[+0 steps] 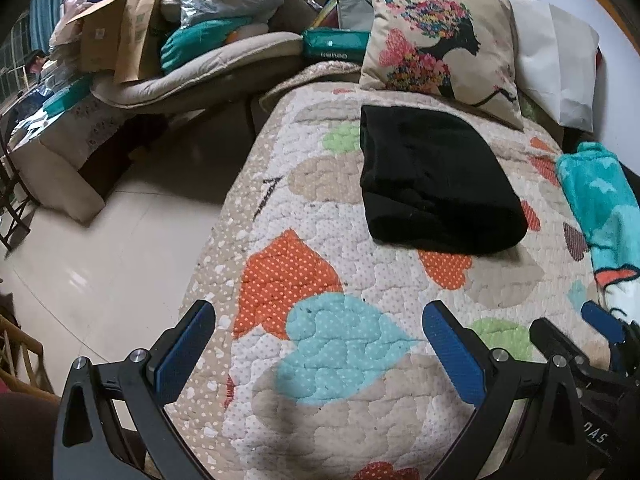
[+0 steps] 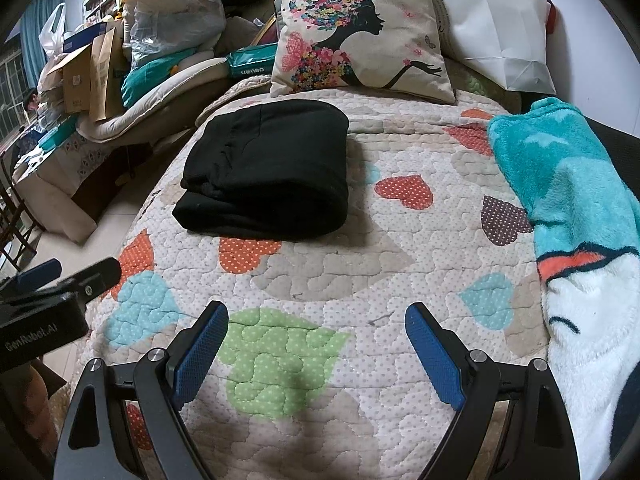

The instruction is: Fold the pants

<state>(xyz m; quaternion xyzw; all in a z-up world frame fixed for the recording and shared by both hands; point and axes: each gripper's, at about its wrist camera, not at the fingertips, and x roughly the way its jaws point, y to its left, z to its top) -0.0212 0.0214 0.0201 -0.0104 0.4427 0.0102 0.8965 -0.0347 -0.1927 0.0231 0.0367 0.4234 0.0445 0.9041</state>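
Observation:
Black pants lie folded in a thick bundle on the heart-patterned quilt, near the pillow; they also show in the right wrist view. My left gripper is open and empty, held above the quilt near the bed's front, well short of the pants. My right gripper is open and empty too, beside the left one. The right gripper's fingers show at the right edge of the left wrist view, and the left gripper's body shows at the left of the right wrist view.
A printed cushion and a white pillow lean at the bed's head. A teal fleece blanket lies along the right side. Piled boxes, bags and bedding crowd the left; the tiled floor lies below the bed's left edge.

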